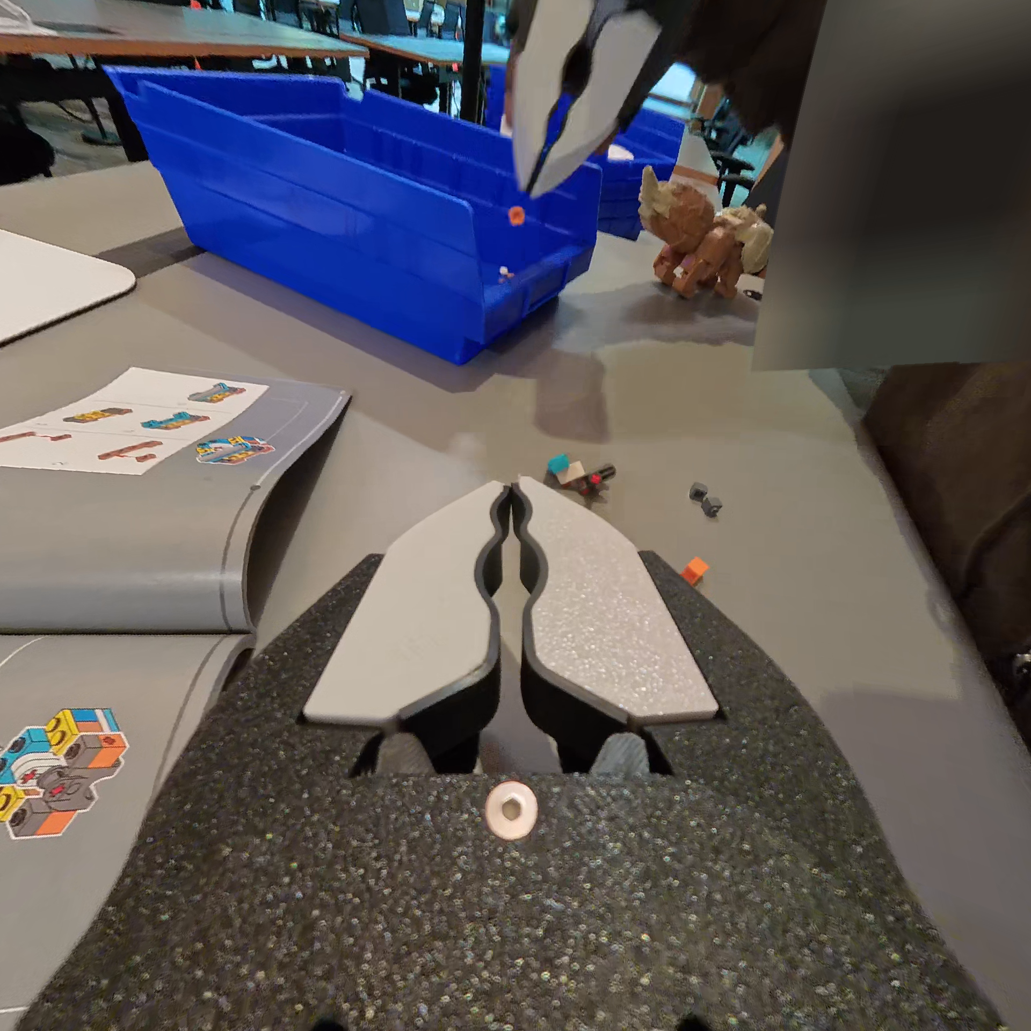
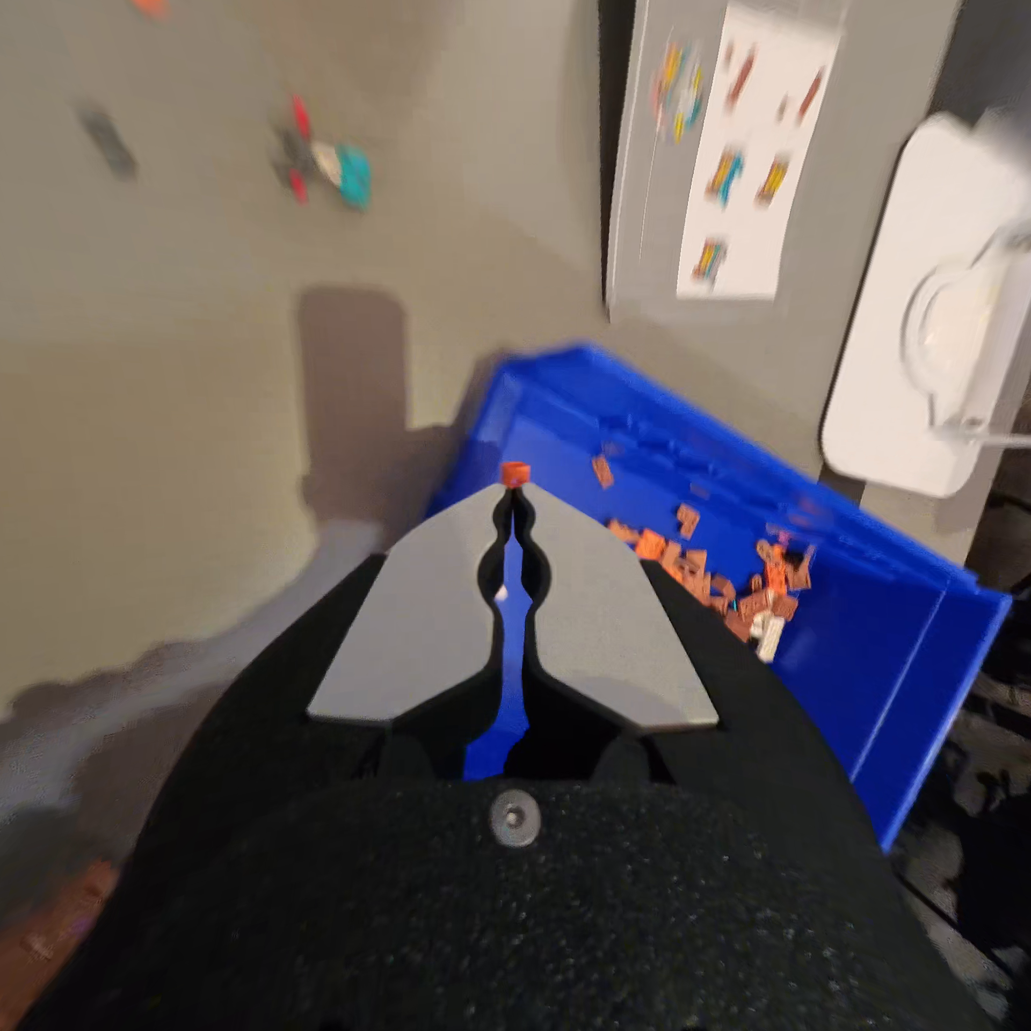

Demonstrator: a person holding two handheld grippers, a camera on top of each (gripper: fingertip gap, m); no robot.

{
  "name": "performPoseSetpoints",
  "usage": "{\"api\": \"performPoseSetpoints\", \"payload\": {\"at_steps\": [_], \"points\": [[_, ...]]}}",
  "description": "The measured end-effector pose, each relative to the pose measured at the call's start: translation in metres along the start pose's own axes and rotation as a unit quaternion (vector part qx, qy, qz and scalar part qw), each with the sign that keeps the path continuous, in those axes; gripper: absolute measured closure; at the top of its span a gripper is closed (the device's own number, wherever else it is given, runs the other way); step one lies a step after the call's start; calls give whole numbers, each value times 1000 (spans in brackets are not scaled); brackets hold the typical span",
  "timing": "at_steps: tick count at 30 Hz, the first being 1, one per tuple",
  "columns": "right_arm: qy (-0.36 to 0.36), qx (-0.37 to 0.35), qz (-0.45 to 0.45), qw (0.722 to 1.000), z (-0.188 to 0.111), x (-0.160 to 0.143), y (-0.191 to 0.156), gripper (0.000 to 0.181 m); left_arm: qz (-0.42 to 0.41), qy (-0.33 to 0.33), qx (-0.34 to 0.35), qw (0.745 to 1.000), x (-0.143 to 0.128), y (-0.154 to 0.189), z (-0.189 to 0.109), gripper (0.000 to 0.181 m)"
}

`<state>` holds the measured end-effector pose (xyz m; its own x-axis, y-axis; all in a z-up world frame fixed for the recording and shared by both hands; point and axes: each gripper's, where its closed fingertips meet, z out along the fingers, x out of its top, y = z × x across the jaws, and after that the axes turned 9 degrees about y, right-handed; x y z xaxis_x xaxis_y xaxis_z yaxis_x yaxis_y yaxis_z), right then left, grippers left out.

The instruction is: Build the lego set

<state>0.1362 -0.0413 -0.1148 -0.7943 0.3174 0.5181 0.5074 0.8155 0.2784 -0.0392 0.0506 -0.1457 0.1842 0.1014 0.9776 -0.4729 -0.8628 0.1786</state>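
Note:
My left gripper is shut and empty, low over the grey table. Just past its tips lies a small teal, white and black assembly with red pins, also in the right wrist view. My right gripper is shut over the near corner of the blue bin. A small round orange piece shows right at its tips. In the left wrist view this gripper hangs above the bin, and the orange piece is a little below the tips, with blue showing between.
An open instruction booklet lies at the left. Two grey pieces and an orange brick lie on the table to the right. Several orange-brown pieces lie in the bin. A brown brick animal stands beside it. The gap from one gripper's tips to the other's is roughly 20 cm.

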Motion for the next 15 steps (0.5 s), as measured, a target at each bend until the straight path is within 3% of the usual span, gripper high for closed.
{"api": "performPoseSetpoints", "payload": {"at_steps": [3,7,10,15], "points": [[54,6,-11,998,13,51,-33,181,-3,-28,-6,1000,-8,5,2,181],[77,12,-29,997,55,84,-69,181,11,-49,-5,999,-14,10,5,181],[79,-1,-13,997,78,87,-79,181,20,-58,-2,998,-17,11,6,181],[75,-42,26,996,81,84,-76,181,10,-63,44,997,-19,-3,-12,181]]}}
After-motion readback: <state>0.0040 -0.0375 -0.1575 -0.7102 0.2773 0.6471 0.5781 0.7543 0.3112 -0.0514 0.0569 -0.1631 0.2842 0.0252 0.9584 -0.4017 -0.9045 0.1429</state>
